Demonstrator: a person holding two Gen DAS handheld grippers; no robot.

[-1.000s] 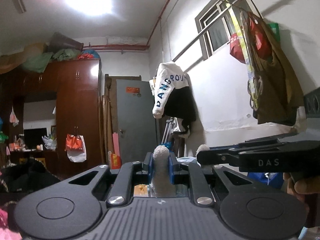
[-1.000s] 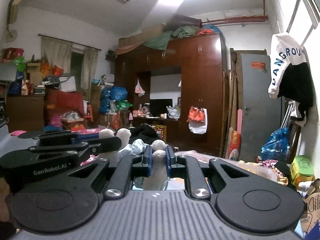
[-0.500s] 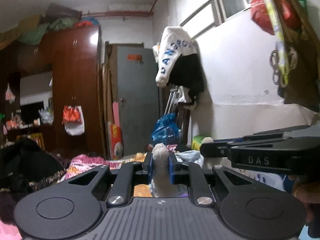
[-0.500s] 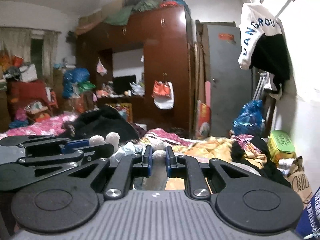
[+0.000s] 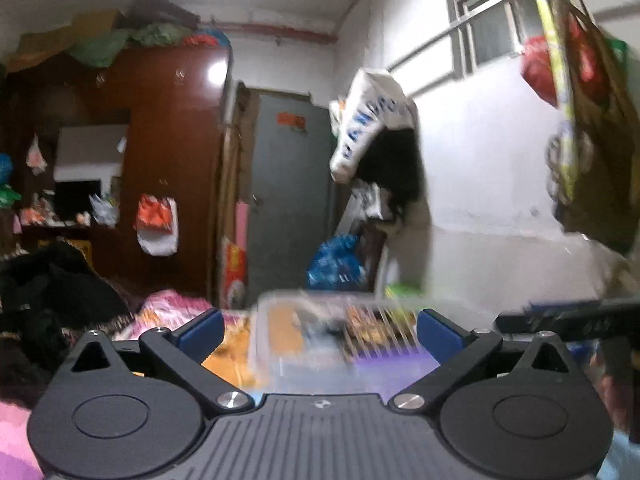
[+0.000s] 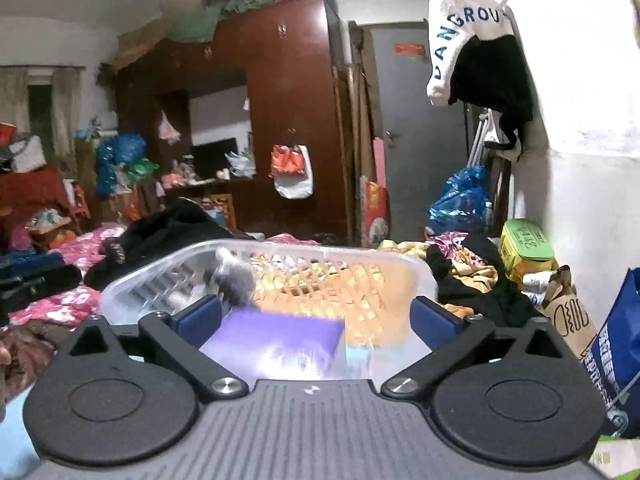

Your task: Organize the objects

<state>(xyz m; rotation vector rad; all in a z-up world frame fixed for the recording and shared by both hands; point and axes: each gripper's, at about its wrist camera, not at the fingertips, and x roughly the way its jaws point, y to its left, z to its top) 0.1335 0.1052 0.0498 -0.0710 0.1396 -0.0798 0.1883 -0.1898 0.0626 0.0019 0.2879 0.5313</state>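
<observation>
both grippers (image 6: 316, 316) before clear basket (image 6: 160, 276)

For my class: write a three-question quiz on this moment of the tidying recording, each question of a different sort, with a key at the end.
1. True or false: the right gripper is clamped on a soft toy.
2. Multiple choice: the clear plastic basket lies A) on the wardrobe, B) just ahead of both grippers, C) hung on the door.
3. Fill the gap: in the right wrist view, the flat thing in the near end of the basket is ____ in colour.

Key:
1. False. Its jaws are opening and stand wide, with nothing pressed between the pads; the left gripper likewise.
2. B.
3. Purple: the purple flat item; a blurred grey fluffy item lies farther in.
</observation>
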